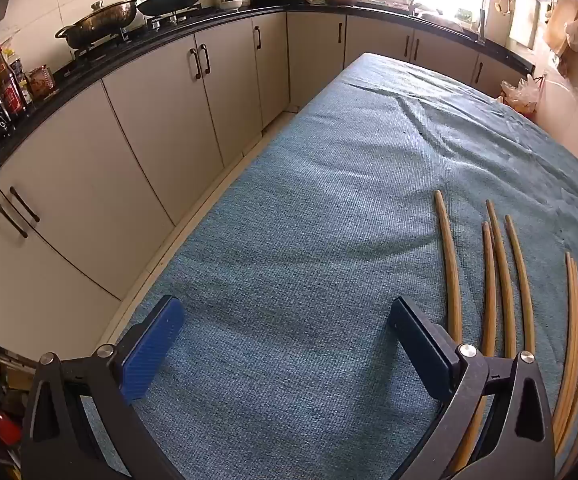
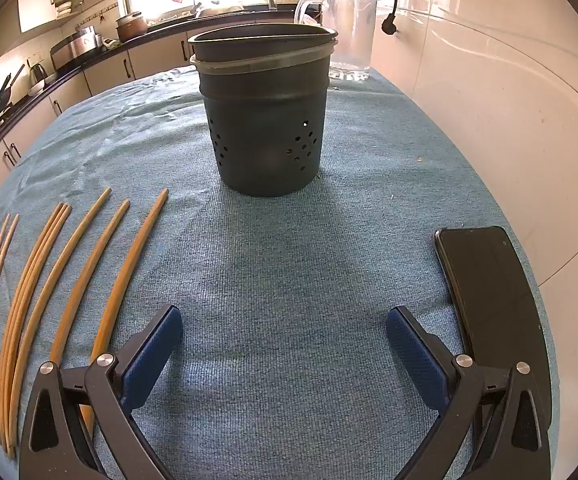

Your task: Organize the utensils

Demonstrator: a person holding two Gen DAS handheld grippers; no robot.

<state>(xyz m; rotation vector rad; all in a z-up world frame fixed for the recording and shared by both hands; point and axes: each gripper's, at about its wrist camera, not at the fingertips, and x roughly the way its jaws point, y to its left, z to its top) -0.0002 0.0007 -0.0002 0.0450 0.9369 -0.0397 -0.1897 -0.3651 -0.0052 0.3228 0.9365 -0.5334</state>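
Several wooden chopsticks (image 1: 501, 280) lie side by side on the blue cloth, right of my left gripper (image 1: 285, 332). That gripper is open over bare cloth, its right finger passing over the nearest sticks. In the right wrist view the same chopsticks (image 2: 73, 280) lie to the left. A dark perforated utensil holder (image 2: 265, 120) stands upright ahead in the middle of the table. My right gripper (image 2: 285, 340) is open, aimed toward the holder, with nothing between its blue pads (image 2: 153, 356).
A black phone (image 2: 489, 300) lies by the right finger of the right gripper. A clear jug (image 2: 349, 28) stands behind the holder, near the tiled wall (image 2: 489, 100). Kitchen cabinets (image 1: 149, 128) and a counter with pans run along the table's left side.
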